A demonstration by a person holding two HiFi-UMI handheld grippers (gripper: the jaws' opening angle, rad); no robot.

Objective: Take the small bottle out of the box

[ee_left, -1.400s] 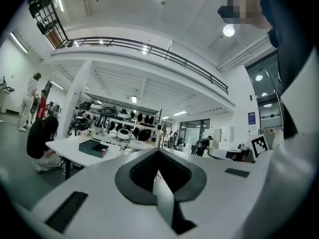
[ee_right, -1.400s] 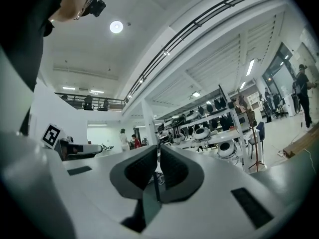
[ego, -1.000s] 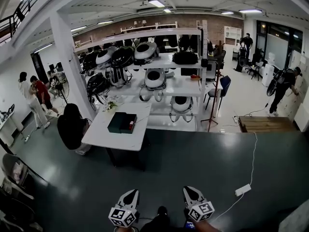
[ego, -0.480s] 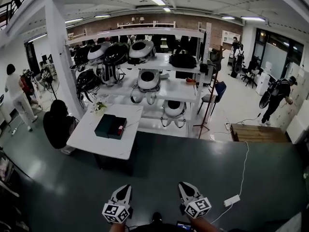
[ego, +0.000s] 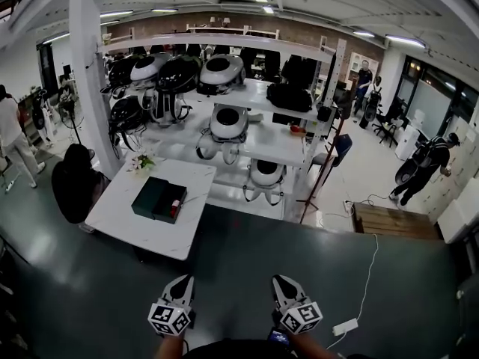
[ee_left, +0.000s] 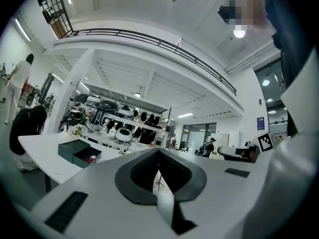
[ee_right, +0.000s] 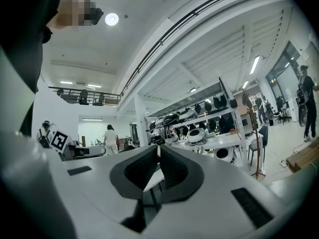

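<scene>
The white rectangular bench point(ego: 127, 223) carrying the dark green open box point(ego: 150, 194) sits closer and further left in my head view than a second ago, so I am closing in on it. The small red-tipped bottle point(ego: 174, 209) lies in the box's open right part, far beyond my reach. My left gripper point(ego: 184, 283) and right gripper point(ego: 281, 283) are both pressed together and empty; they must spread before any grasp.
</scene>
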